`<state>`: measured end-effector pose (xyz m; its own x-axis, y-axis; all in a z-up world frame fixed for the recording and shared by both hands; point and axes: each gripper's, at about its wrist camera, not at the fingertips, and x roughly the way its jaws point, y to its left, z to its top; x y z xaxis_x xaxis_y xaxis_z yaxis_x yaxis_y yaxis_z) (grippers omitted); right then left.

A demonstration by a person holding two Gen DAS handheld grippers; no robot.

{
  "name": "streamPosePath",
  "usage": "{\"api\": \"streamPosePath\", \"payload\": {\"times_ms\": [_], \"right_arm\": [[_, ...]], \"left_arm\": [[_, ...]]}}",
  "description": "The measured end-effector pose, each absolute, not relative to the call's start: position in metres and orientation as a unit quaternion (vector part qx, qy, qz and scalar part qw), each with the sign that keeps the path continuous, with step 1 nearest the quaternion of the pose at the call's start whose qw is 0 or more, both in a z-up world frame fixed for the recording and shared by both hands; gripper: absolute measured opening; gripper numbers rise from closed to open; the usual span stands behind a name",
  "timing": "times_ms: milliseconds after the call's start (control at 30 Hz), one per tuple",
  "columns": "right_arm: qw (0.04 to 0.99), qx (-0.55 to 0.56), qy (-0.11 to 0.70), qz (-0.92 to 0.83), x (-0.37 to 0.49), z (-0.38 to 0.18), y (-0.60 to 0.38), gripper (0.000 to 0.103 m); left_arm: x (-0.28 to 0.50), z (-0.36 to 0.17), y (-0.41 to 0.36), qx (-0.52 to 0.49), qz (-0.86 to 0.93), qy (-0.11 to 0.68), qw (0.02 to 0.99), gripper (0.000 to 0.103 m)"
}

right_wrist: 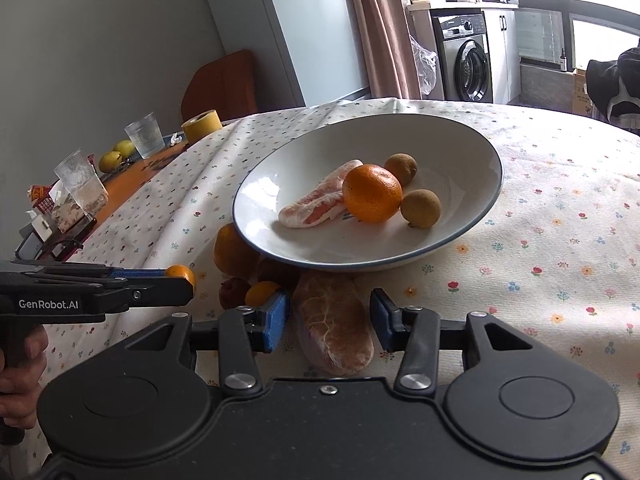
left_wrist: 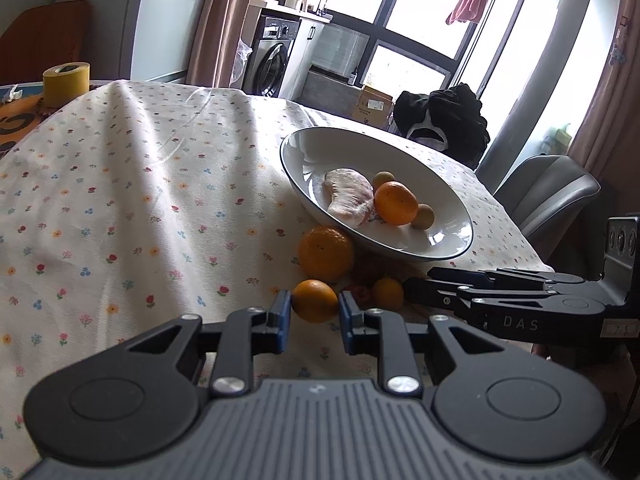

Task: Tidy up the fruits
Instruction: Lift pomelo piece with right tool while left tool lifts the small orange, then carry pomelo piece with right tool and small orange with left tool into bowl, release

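A white bowl (left_wrist: 440, 240) (right_wrist: 460, 152) on the flowered cloth holds a pomelo segment (right_wrist: 316, 204), an orange (right_wrist: 372, 192) and two small brown fruits (right_wrist: 420, 208). My left gripper (left_wrist: 314, 308) has its blue pads against a small orange (left_wrist: 314, 300) on the cloth. A bigger orange (left_wrist: 326, 252), a small yellow fruit (left_wrist: 388, 292) and a dark red fruit (right_wrist: 234, 292) lie beside the bowl. My right gripper (right_wrist: 330, 320) is open around a second pomelo segment (right_wrist: 334, 320) lying on the cloth, not touching it.
A yellow tape roll (left_wrist: 66, 82) (right_wrist: 202, 124), two glasses (right_wrist: 144, 134), two green fruits (right_wrist: 116, 156) and clutter stand at the table's left end. A grey chair (left_wrist: 556, 196) stands past the far right table edge.
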<state>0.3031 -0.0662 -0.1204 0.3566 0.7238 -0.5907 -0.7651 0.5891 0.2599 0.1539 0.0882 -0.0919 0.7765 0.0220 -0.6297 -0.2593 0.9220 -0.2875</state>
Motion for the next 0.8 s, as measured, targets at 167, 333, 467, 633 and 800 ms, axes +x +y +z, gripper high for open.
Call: {"api": "streamPosePath", "payload": {"times_ms": [167,333,467,633,800], "right_arm": [[0.824,-0.046,0.338,0.452,0.298,-0.12,-0.062,0.047],[0.82,-0.042,0.347,0.453,0.294,-0.119,-0.068,0.035],[0.819,-0.033,0.356,0.448,0.289,-0.116,-0.075,0.034],[0.823,-0.025,0.351,0.446,0.282,-0.109,-0.085,0.034],[0.828,-0.025,0.34,0.445,0.274,-0.099,-0.093,0.033]], "left_arm": [[0.151,-0.09,0.088,-0.183,0.077,0.323,0.925,0.024],[0.149,-0.088,0.086,-0.182,0.074,0.319,0.927,0.024],[0.146,-0.083,0.082,-0.179,0.069,0.314,0.93,0.024],[0.144,-0.076,0.078,-0.173,0.065,0.308,0.933,0.024],[0.145,-0.067,0.074,-0.166,0.06,0.299,0.938,0.024]]}}
